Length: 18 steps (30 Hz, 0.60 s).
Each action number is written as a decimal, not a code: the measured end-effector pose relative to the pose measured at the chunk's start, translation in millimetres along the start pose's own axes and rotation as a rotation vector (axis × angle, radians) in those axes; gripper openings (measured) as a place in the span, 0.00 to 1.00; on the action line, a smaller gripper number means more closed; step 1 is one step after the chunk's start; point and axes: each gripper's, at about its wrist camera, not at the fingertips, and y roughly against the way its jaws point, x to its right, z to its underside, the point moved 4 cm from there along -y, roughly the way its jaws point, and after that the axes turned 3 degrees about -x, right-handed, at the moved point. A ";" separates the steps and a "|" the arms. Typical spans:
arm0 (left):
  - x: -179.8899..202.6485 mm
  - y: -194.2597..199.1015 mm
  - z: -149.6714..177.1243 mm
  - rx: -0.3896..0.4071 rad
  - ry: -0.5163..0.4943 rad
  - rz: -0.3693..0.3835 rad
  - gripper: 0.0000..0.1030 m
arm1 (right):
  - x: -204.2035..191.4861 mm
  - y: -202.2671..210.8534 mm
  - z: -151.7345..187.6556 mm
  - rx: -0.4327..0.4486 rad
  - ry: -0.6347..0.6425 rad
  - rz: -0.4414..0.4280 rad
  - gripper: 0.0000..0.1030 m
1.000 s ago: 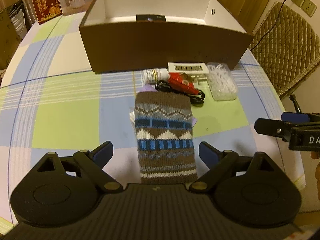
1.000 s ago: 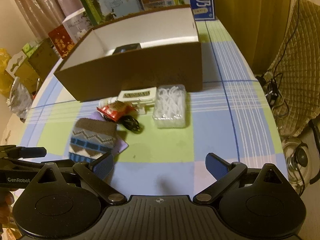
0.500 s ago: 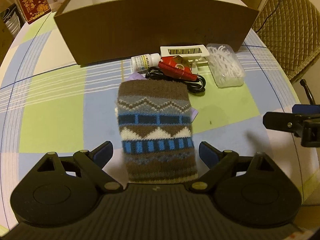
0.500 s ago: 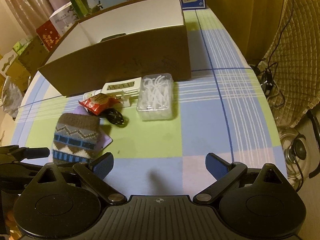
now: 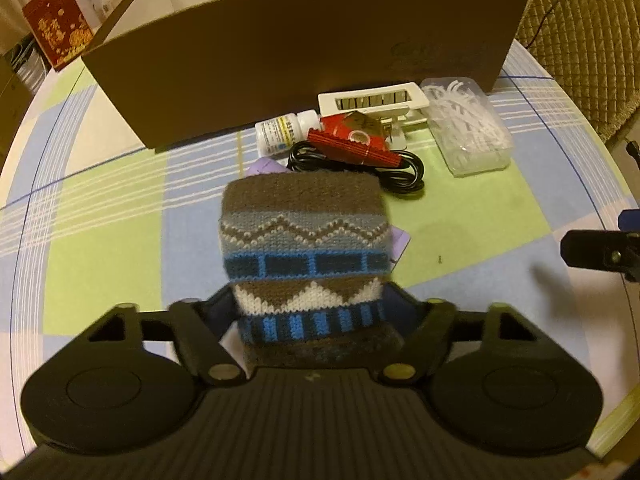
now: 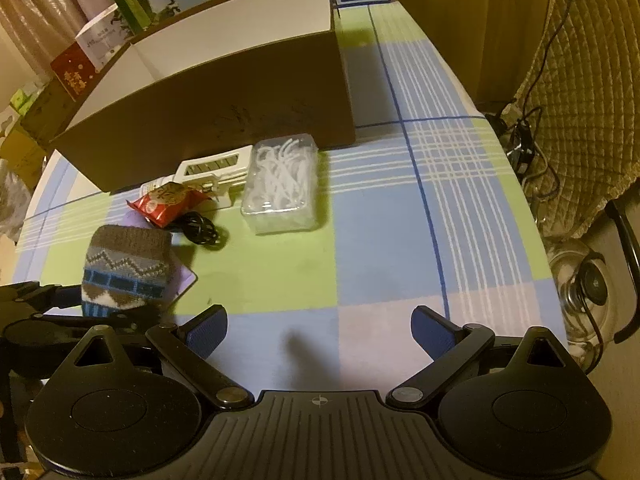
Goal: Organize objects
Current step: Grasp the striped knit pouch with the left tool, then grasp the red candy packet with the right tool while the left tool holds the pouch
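A knitted brown, blue and white pouch [image 5: 306,256] lies on the checked tablecloth, and my left gripper [image 5: 310,312] is shut on its near end. The same pouch [image 6: 126,268] shows at lower left in the right wrist view, the left gripper [image 6: 108,310] holding it. Behind it lie a black cable [image 5: 396,170], a red packet [image 5: 354,144], a small white bottle [image 5: 286,130], a white clip [image 5: 374,100] and a clear box of white picks [image 5: 466,124]. A big brown cardboard box [image 5: 300,60] stands open behind them. My right gripper [image 6: 318,330] is open over bare cloth.
A purple paper [image 6: 184,278] lies under the pouch. Printed cartons [image 6: 120,28] line the far table edge. A quilted chair [image 6: 580,92] with cords stands right of the table, and a glass jar [image 6: 576,284] sits below it.
My left gripper moved forward and lower, then shut its fingers on the pouch's near end. The right gripper moved slightly forward and stayed open.
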 end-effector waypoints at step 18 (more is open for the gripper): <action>-60.3 57.2 2.4 0.125 0.103 0.093 0.22 | -29.6 0.6 -18.2 0.055 0.054 -0.043 0.93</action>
